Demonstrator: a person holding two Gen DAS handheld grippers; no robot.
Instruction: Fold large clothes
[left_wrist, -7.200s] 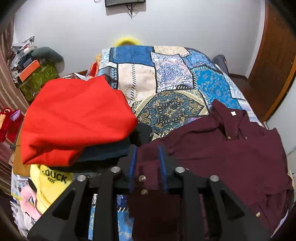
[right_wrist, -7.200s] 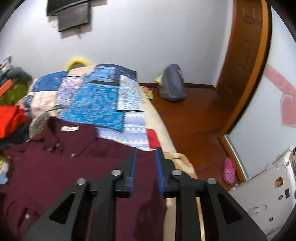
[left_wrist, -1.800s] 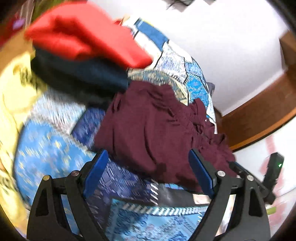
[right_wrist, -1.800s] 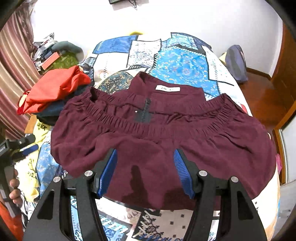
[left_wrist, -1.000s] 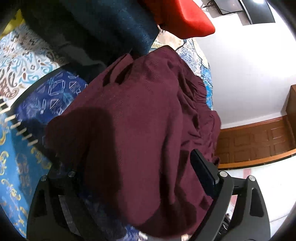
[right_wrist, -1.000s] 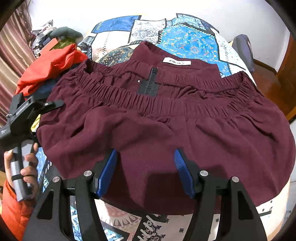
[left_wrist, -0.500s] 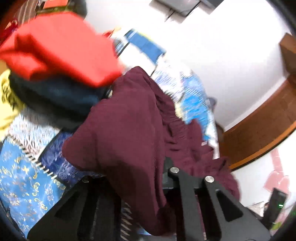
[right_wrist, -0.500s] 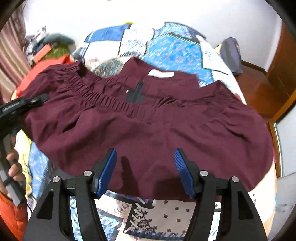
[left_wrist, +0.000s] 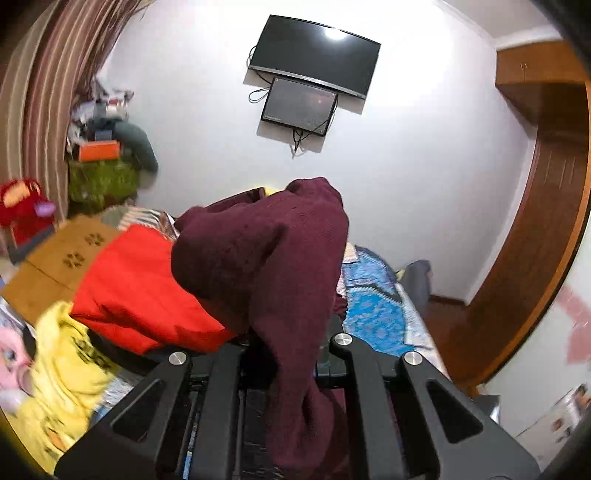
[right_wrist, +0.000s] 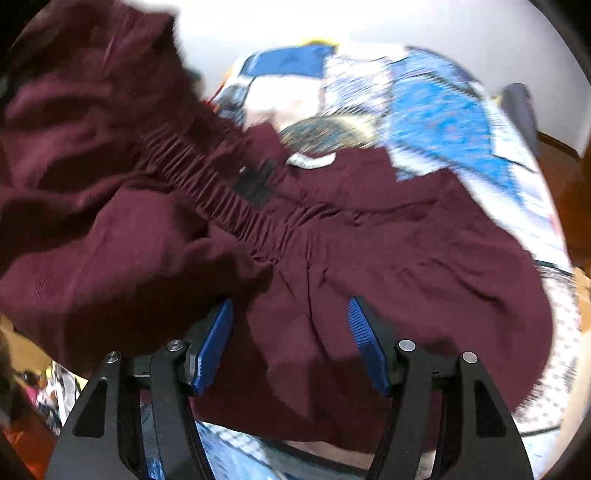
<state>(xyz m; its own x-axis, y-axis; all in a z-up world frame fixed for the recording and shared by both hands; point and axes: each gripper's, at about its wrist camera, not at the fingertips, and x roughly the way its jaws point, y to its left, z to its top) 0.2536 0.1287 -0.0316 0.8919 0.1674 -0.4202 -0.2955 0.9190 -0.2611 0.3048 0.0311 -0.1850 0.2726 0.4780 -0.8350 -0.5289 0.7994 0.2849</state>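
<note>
A large maroon garment (right_wrist: 369, 240) with an elastic gathered band lies across the patterned bedspread (right_wrist: 436, 110). My left gripper (left_wrist: 288, 354) is shut on the garment's left edge (left_wrist: 266, 258) and holds it lifted, so the cloth drapes over the fingers and hangs down. In the right wrist view that raised left part (right_wrist: 92, 166) stands high above the bed. My right gripper (right_wrist: 291, 339) is open, its blue pads (right_wrist: 214, 343) on either side of the garment's near hem, holding nothing.
A pile of folded clothes, red on top (left_wrist: 140, 291), sits left of the garment, with a yellow garment (left_wrist: 62, 373) below it. A brown box (left_wrist: 55, 266) and clutter stand at far left. Two screens (left_wrist: 314, 66) hang on the wall. A wooden door (left_wrist: 535, 240) is at right.
My left gripper closed on the garment's left edge and has lifted it high, swinging the camera up toward the wall. My right gripper stays open over the near hem.
</note>
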